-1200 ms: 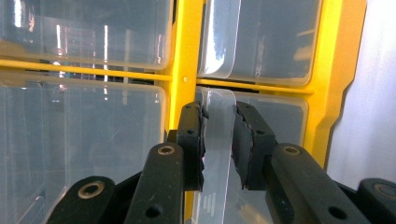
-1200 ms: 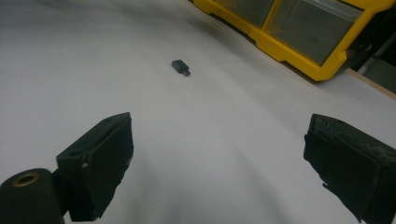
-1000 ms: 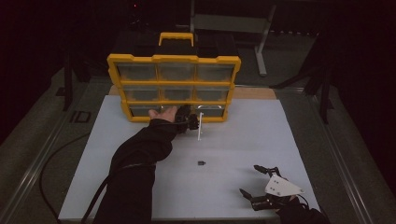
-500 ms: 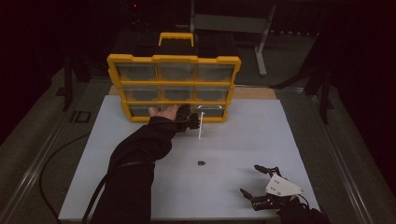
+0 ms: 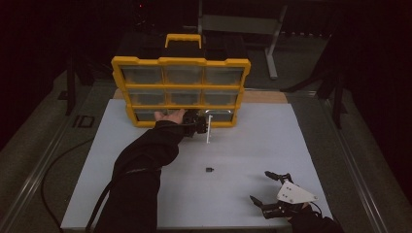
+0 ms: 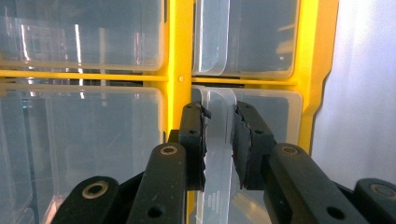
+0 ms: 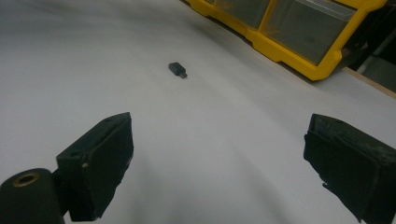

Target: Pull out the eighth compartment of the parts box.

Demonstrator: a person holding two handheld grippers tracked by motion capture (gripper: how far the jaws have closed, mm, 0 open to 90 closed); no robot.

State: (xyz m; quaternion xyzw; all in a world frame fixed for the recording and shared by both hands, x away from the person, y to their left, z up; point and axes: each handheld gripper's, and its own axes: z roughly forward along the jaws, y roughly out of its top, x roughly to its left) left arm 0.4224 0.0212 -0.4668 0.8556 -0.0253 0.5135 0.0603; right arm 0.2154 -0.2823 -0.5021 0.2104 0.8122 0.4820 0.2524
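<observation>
The clear drawer handle (image 6: 218, 140) is clamped between the left tongs (image 6: 218, 144) at the yellow organizer (image 5: 180, 62); the right tongs (image 7: 219, 168) are held apart, a small black adapter (image 7: 178, 69) well ahead on the desk (image 5: 272, 145).

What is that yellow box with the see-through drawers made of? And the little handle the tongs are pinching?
The yellow box looks like smooth moulded plastic, evenly coloured with a soft shine. Its drawers look like clear glossy plastic: you can see through them, and light streaks across. The drawer handle between the left tongs seems the same clear plastic, slightly milky.
</observation>
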